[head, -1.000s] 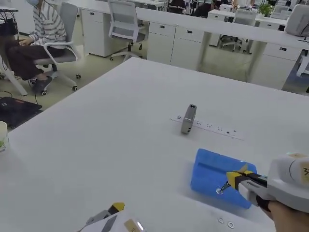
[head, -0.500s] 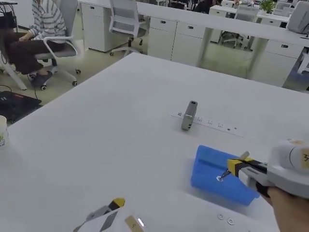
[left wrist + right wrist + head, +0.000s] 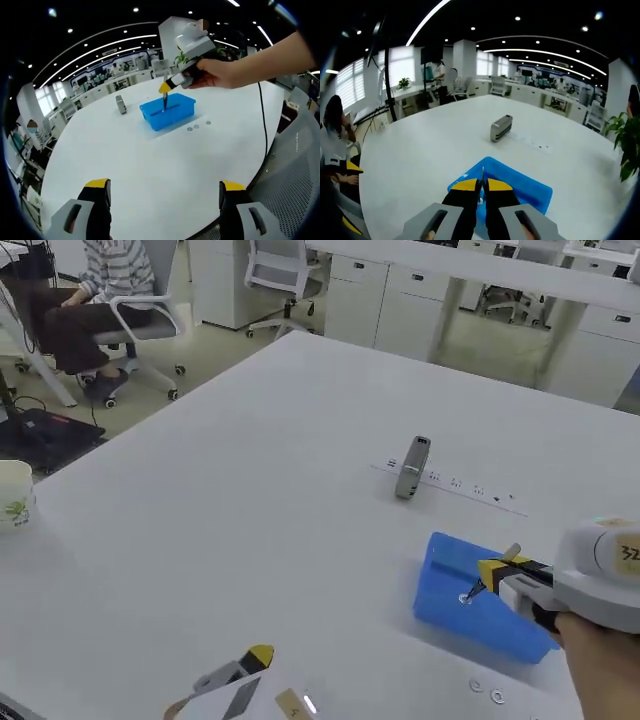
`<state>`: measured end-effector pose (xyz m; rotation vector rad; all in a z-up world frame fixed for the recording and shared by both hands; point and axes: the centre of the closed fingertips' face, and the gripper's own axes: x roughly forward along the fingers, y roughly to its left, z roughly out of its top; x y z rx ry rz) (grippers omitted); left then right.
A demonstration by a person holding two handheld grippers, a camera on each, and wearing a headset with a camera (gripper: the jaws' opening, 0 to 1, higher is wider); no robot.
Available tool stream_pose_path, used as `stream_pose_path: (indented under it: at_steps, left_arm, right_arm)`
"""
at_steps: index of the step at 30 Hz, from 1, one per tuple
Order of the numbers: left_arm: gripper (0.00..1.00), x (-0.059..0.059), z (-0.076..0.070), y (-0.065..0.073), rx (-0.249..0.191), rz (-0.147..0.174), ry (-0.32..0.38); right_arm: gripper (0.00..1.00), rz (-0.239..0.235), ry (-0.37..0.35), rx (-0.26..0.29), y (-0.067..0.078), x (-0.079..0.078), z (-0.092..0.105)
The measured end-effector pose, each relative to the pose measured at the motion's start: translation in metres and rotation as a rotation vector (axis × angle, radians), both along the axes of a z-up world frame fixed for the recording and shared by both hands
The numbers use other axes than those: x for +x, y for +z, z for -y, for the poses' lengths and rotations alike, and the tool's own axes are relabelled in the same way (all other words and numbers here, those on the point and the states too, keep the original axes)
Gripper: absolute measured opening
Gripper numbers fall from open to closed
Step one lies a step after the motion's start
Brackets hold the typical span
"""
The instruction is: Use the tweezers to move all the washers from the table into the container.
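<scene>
A blue container (image 3: 470, 625) sits at the table's near right. My right gripper (image 3: 497, 576) hovers over it, shut on thin tweezers (image 3: 472, 591) that point down into it. A small washer (image 3: 464, 599) appears pinched at their tip. Two washers (image 3: 476, 686) lie on the table just in front of the container. The left gripper view shows the container (image 3: 175, 112), the tweezers (image 3: 164, 100), the right gripper (image 3: 167, 87) and three washers (image 3: 196, 126). My left gripper (image 3: 162, 200) is open and holds nothing, low at the near edge (image 3: 270, 680). The right gripper view looks down past the shut jaws (image 3: 481, 186) into the container (image 3: 525, 190).
A grey block (image 3: 412, 467) stands on a flush socket strip (image 3: 460, 487) behind the container. A white cup (image 3: 14, 495) sits at the table's left edge. A person sits on an office chair (image 3: 130, 320) beyond the table, among desks and chairs.
The head camera has shifted. The tweezers' tip with the washer has moved a little further in over the container. The left gripper stays low and open.
</scene>
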<state>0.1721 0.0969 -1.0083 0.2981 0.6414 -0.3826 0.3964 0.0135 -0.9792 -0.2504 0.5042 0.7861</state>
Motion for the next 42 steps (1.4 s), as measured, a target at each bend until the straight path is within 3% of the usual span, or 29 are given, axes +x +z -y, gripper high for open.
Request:
stream_pose_path:
  at_steps: [7, 24, 33, 40, 42]
  left_arm:
    - [0.91, -0.001, 0.000, -0.003, 0.004, -0.017, -0.004]
    - [0.90, -0.002, 0.000, -0.007, 0.010, -0.036, -0.007]
    - [0.90, -0.002, 0.001, -0.007, 0.014, -0.039, -0.010]
    - [0.90, -0.002, -0.001, -0.007, 0.020, -0.038, -0.005]
    - [0.90, -0.002, -0.001, -0.007, 0.016, -0.037, -0.002]
  right_arm:
    - [0.01, -0.024, 0.006, -0.020, -0.017, 0.004, -0.004]
    - [0.01, -0.043, -0.009, -0.024, -0.039, 0.013, -0.005]
    - [0.01, -0.029, -0.009, -0.027, -0.039, 0.013, -0.003]
    - [0.01, 0.004, 0.012, -0.067, -0.040, 0.016, -0.005]
    - [0.01, -0.008, 0.009, -0.059, -0.039, 0.014, -0.007]
